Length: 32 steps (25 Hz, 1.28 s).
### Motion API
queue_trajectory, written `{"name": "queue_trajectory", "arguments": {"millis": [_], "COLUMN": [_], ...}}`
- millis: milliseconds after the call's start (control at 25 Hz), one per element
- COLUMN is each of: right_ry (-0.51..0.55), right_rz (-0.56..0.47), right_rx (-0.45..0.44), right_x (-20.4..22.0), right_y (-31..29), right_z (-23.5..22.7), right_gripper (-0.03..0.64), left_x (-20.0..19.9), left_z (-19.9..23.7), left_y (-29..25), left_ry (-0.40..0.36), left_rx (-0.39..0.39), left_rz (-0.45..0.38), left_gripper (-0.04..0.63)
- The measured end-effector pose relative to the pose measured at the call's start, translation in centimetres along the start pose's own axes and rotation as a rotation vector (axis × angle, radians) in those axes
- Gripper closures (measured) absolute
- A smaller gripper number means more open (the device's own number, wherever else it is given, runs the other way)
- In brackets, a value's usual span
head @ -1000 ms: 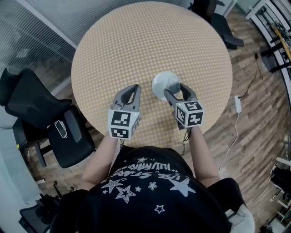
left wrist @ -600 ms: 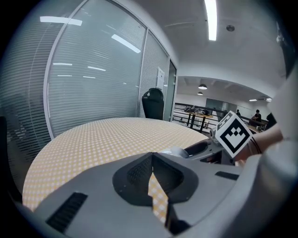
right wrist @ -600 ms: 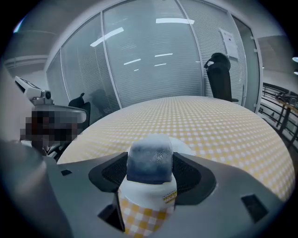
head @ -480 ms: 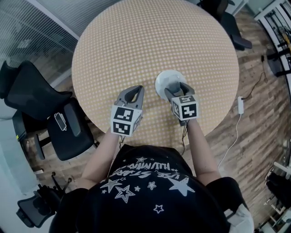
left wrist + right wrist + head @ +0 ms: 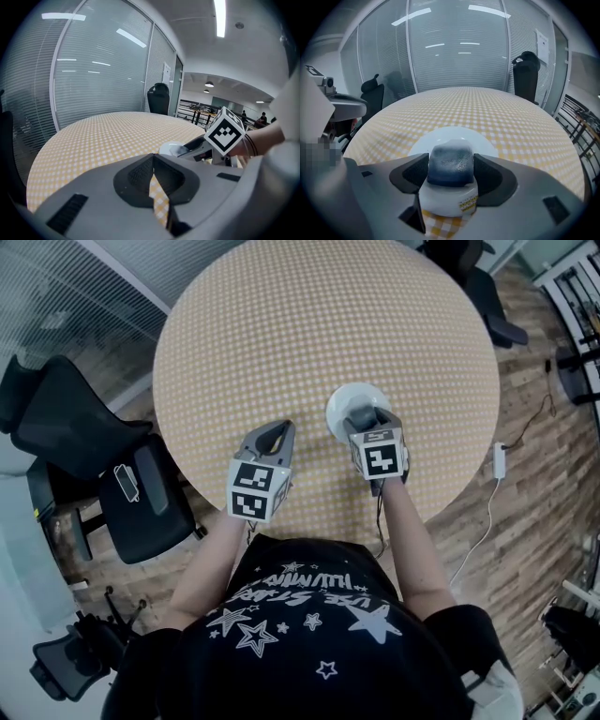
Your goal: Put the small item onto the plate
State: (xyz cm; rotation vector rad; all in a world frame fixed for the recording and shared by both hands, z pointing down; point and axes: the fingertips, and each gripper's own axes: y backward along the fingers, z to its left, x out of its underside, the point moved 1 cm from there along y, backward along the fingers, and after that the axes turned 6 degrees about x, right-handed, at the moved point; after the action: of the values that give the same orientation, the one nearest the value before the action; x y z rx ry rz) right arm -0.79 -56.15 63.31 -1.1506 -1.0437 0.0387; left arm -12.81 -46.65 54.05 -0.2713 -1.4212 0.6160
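Note:
A white plate (image 5: 349, 397) lies on the round yellow-checked table (image 5: 319, 324), toward its near right side. My right gripper (image 5: 365, 417) is shut on the small item (image 5: 450, 165), a white tub with a dark blue-grey top. In the right gripper view the tub hangs at the near edge of the plate (image 5: 456, 135), gripped from both sides. The left gripper (image 5: 274, 431) hovers over the table to the left of the plate, shut with nothing held. From the left gripper view (image 5: 155, 181), the plate (image 5: 168, 149) and the right gripper (image 5: 193, 148) appear ahead on the right.
Black office chairs (image 5: 84, 442) stand left of the table and another (image 5: 473, 282) at the far right. A glass partition with blinds (image 5: 454, 51) runs behind the table. A white cable and adapter (image 5: 500, 461) lie on the wooden floor at the right.
The right gripper, with the tub, has moved forward toward the plate and now reaches over its near edge. The left gripper has stayed almost in place.

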Motion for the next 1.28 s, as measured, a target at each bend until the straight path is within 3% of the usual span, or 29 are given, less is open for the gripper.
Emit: {"name": "queue_trajectory", "arguments": {"millis": [560,800,960,1280], "right_ry": [-0.055,-0.123,-0.200,-0.269], "right_rz": [-0.099,-0.227,-0.323,-0.418], "right_rx": [0.032,0.100,0.080,0.080], "right_x": [-0.6,-2.1,-3.2,-3.0], "right_y": [2.4,6.9,10.5,17.1], "right_z": [0.4,0.1,1.5,6.0], "right_gripper": [0.314,0.314,0.316,0.318], "left_x": [-0.2,-0.5,-0.6,-0.2], "left_z": [-0.4,-1.3,-1.8,-3.5], "left_y": [1.8,3.8,5.9,10.9], "left_ry": [-0.022,-0.036,-0.057,-0.085], "left_rx": [0.026,0.067,0.103,0.184], "left_rz": [-0.017,-0.048,-0.066,-0.106], "left_gripper": [0.591,0.591,0.591,0.591]}}
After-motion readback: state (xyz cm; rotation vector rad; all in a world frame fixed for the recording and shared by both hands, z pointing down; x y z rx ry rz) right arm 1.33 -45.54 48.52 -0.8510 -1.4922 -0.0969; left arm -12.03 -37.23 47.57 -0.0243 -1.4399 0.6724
